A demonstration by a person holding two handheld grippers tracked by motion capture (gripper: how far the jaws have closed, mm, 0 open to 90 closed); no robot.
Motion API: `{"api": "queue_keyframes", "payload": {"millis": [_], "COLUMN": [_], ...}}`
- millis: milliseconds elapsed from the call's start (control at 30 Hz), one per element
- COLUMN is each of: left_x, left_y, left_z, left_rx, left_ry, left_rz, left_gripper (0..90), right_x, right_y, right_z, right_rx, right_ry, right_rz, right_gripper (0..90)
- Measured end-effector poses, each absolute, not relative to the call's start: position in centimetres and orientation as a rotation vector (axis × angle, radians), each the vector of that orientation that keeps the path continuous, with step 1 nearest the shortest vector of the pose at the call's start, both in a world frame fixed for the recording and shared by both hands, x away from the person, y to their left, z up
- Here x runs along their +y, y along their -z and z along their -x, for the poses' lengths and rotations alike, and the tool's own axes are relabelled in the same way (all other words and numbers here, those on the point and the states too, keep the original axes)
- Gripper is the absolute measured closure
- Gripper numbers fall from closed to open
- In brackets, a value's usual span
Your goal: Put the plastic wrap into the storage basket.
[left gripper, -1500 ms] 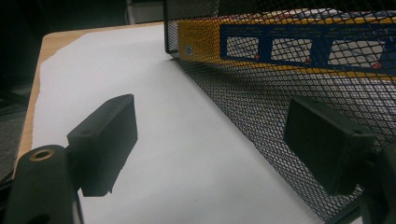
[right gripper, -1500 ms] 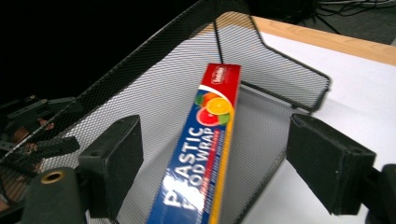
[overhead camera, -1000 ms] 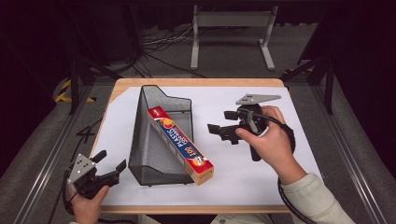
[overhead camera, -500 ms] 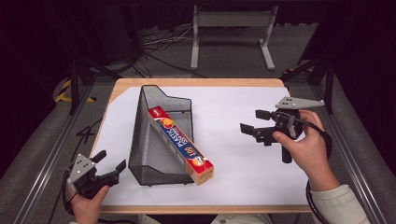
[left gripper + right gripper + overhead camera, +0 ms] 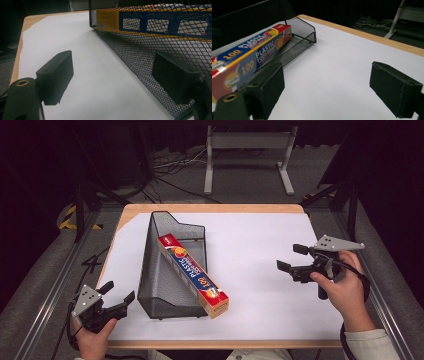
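Right claw (image 5: 292, 258) stands spread wide with nothing between its jaws; they have just been opening further, and against the earlier high views the hand has drawn away from the mesh tray (image 5: 172, 265) toward the bench's (image 5: 260, 245) right edge, sinking slightly as it went. It now hangs low over bare white bench top, well apart from the tray, jaws pointing back toward it. The plastic wrap box (image 5: 192, 274) lies to the left of this claw, slanted inside the tray: far end up against the tray's back corner, near end poking out past the tray's open front lip and resting at bench level. In the right gripper view the box (image 5: 249, 56) runs off ahead and left of the jaws, its printed long face turned to them, the tray's low front wall (image 5: 305, 33) beyond it. Left claw (image 5: 117, 297) also spread, empty, parked at the near left corner of the bench, in the same spot as in both earlier views; in the left gripper view its jaws frame the tray's mesh side wall (image 5: 140, 57) just ahead and right, with the box (image 5: 155, 23) showing through the mesh above. Reading: the retreat with emptied jaws looks like a release, so the box counts as delivered into the tray, though not fully seated, since one end overhangs. Judged near the finish; a nudge on the protruding end may remain, or nothing at all
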State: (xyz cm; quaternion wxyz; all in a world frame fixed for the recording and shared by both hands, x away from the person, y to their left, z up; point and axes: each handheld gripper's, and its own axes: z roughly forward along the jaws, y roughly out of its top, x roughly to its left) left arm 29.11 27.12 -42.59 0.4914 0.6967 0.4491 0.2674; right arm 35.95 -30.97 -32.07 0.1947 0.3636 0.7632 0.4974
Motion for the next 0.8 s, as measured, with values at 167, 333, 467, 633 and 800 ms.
{"api": "queue_keyframes", "payload": {"millis": [167,333,467,633,800], "left_x": [27.1,27.1,27.1,27.1,27.1], "left_y": [42.6,42.6,42.5,42.5,42.6], "left_z": [-29.1,-29.1,-29.1,-29.1,-29.2], "left_rx": [1.092,1.091,1.081,1.083,1.07], "left_ry": [-0.65,-0.647,-0.652,-0.648,-0.642], "left_rz": [-1.689,-1.694,-1.695,-1.689,-1.691], "left_gripper": [18.3,18.3,18.3,18.3,18.3], "right_x": [-32.1,-33.2,-33.8,-34.1,-34.1], "right_y": [34.0,35.5,36.7,38.5,40.5], "right_z": [-35.8,-35.3,-35.4,-35.4,-35.1], "right_rx": [2.126,2.101,2.105,2.112,2.144], "right_ry": [-1.401,-1.427,-1.414,-1.375,-1.347], "right_rz": [-1.03,-1.033,-1.051,-1.076,-1.081], "right_gripper": [12.6,12.3,11.8,11.7,11.7]}}
